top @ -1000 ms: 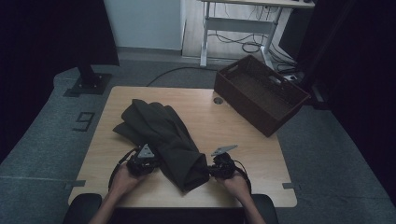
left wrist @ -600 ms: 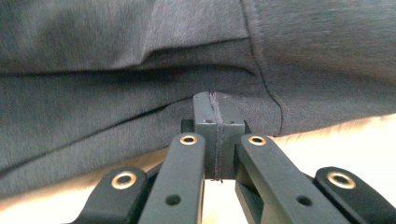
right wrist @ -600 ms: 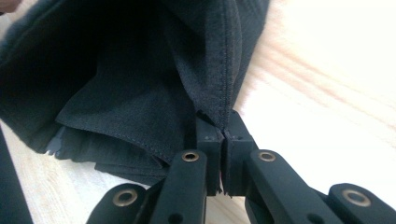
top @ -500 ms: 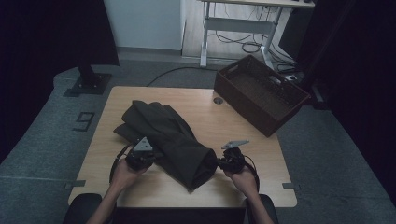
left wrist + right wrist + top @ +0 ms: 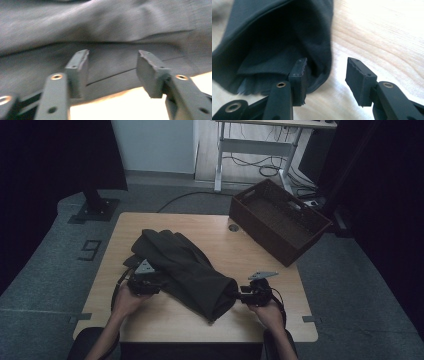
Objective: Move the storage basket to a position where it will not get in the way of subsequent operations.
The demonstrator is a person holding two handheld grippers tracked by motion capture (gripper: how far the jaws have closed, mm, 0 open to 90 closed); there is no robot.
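A dark olive garment (image 5: 185,270) lies crumpled and folded across the middle of the wooden table (image 5: 260,255). My left gripper (image 5: 145,282) sits at its left edge; in the left gripper view the jaws stand open (image 5: 112,67) right in front of the grey-looking cloth (image 5: 105,30), nothing between them. My right gripper (image 5: 245,295) is at the garment's near right end. In the right gripper view its jaws are open (image 5: 325,75), the left jaw pressed against the hem of the cloth (image 5: 287,37), the gap over bare wood.
A dark brown woven basket (image 5: 280,222) stands at the table's far right corner, overhanging the edge. A small round grommet (image 5: 234,227) is set in the tabletop beside it. A desk frame with cables (image 5: 260,150) stands beyond on the grey floor.
Both hands have shifted slightly forward. The right gripper has moved right and forward to the garment's end; the cloth's near end has been dragged rightwards and lies more stretched out.
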